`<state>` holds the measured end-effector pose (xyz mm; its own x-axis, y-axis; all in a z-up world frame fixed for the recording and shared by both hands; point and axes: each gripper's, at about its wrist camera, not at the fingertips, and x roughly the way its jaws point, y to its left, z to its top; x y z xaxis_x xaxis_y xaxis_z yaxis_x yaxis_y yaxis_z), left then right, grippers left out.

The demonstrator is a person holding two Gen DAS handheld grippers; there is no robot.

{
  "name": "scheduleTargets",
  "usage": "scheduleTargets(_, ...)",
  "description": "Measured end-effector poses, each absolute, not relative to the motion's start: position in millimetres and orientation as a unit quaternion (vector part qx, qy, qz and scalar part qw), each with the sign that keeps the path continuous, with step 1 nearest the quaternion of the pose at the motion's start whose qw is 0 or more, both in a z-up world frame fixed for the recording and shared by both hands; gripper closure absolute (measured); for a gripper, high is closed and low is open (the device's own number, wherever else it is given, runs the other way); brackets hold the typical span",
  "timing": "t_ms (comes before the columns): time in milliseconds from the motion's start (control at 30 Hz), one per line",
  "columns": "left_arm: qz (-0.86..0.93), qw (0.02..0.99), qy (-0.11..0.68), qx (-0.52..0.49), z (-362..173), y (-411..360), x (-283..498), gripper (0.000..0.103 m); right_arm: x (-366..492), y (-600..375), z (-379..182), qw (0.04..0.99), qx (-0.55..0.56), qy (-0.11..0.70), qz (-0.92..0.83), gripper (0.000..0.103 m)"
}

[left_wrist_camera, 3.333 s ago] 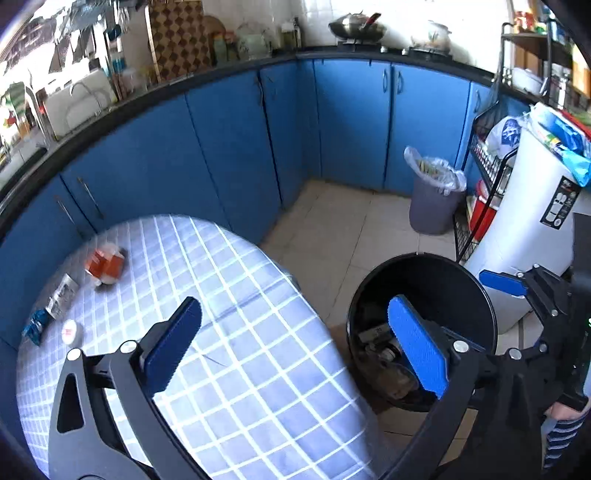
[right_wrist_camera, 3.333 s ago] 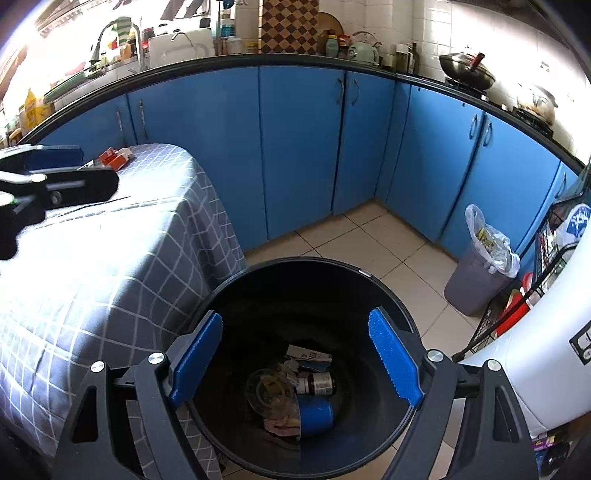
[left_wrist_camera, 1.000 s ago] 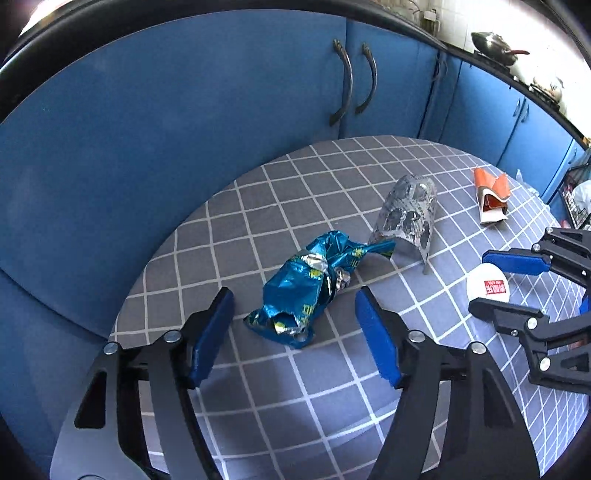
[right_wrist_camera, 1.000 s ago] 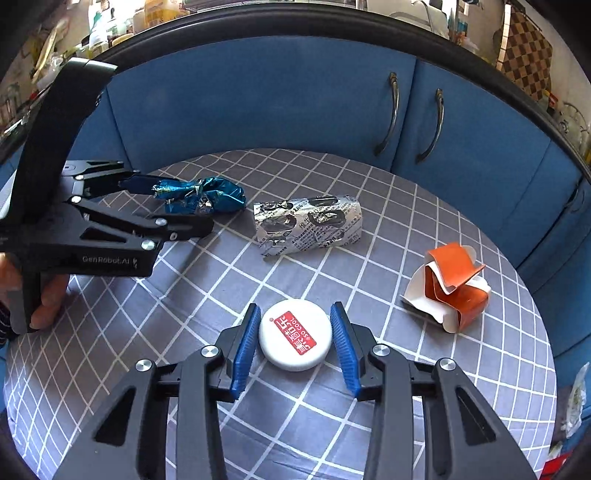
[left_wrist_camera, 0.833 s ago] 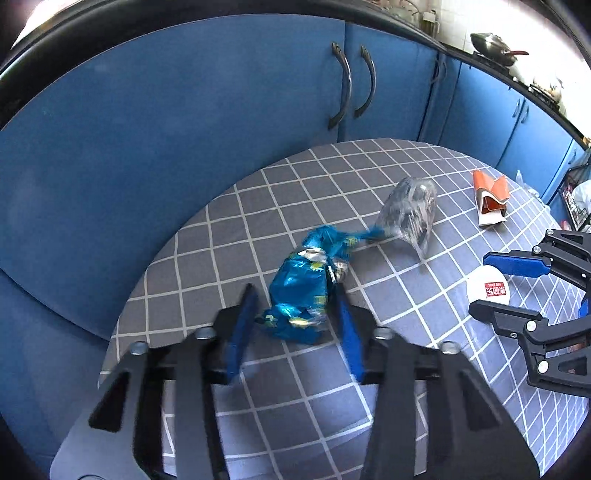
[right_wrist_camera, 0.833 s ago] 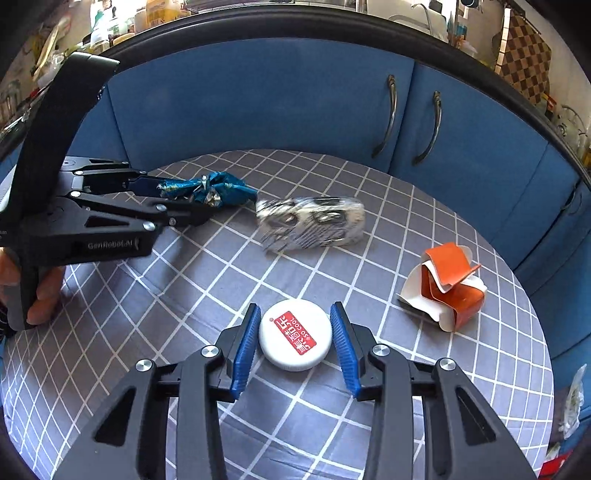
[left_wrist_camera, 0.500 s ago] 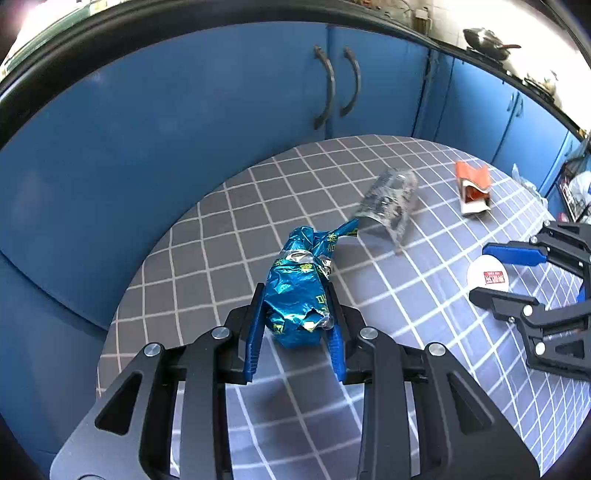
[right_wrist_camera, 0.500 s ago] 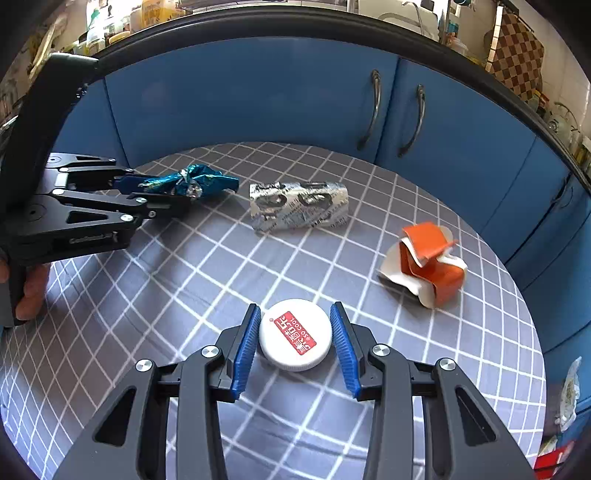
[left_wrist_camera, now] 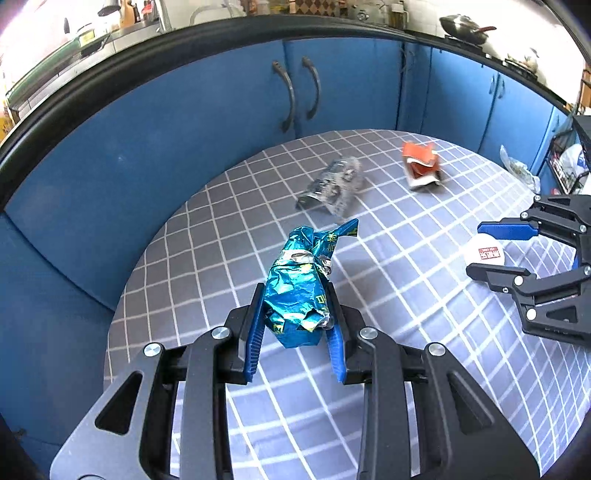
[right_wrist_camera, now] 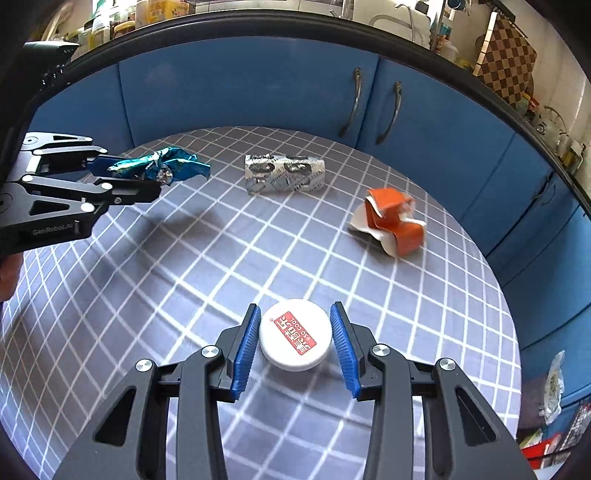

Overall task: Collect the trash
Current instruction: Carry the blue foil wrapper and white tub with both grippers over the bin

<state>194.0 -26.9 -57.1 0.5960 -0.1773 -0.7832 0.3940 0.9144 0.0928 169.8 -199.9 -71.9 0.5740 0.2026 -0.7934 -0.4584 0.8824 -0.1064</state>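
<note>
My left gripper is shut on a crumpled blue foil wrapper and holds it above the checked tablecloth; the wrapper also shows in the right wrist view. My right gripper is shut on a white round lid with a red label, lifted off the cloth; the lid also shows in the left wrist view. A silver printed wrapper and a torn orange carton lie on the table beyond.
Blue cabinet doors curve behind the round table. The counter above holds a wok and bottles. A bagged item lies on the floor at the right.
My left gripper closed on the blue wrapper and lifted it. My right gripper lifted the white lid off the cloth. Both pulled back from the cabinets.
</note>
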Motion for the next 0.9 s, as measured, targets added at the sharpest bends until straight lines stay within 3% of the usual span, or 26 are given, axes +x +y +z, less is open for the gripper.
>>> scheduleTargets(900,-0.228,0.856,0.415,0.207,-54.1,-166.7,88.8,0.072,49.8,-313.4,-63.7,0.884,-0.161,0.42,0.131,0.065)
